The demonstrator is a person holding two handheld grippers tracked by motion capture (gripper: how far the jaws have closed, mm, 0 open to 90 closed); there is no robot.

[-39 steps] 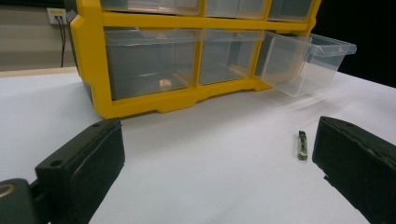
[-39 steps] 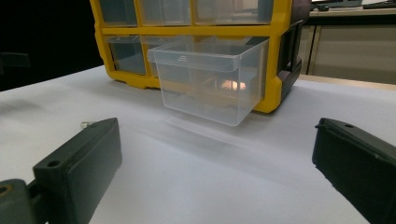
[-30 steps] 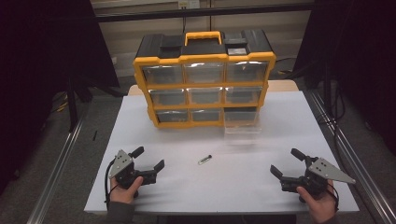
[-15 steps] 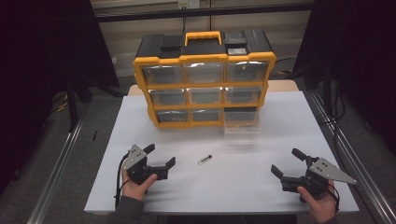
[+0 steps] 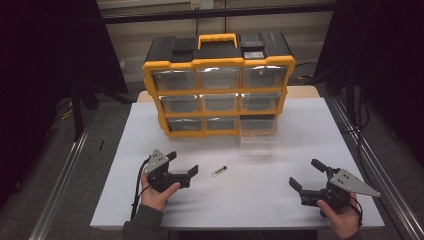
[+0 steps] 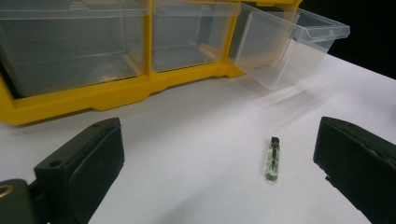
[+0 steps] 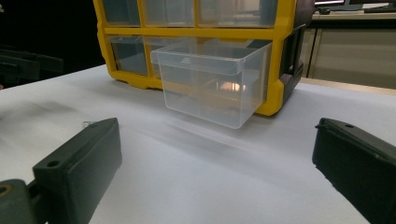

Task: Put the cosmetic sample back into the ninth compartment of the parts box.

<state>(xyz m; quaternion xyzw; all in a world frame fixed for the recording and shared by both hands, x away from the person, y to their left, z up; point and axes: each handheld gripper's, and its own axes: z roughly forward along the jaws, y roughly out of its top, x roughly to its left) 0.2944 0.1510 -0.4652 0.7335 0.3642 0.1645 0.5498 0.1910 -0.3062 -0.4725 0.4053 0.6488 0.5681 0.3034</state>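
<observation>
A small clear glass piece with a dark end (image 5: 219, 171) (image 6: 272, 158) lies on the white table (image 5: 260, 200), in front of a yellow and black drawer cabinet (image 5: 218, 82). The cabinet's bottom right clear drawer (image 5: 259, 131) (image 7: 212, 81) (image 6: 285, 46) is pulled out. My left gripper (image 5: 182, 165) (image 6: 219, 172) stands open just left of the small piece, jaws pointed at it, nothing between them. My right gripper (image 5: 307, 175) (image 7: 215, 172) is open near the front right of the table, facing the pulled-out drawer, empty.
The cabinet's other clear drawers (image 5: 217, 102) are pushed in. Metal rails (image 5: 370, 155) run along both sides of the table, with dark floor beyond. A desk and shelving (image 7: 355, 42) stand behind the cabinet in the right gripper view.
My left gripper has moved right and forward toward the small glass piece. The right gripper has stayed nearly where it was.
</observation>
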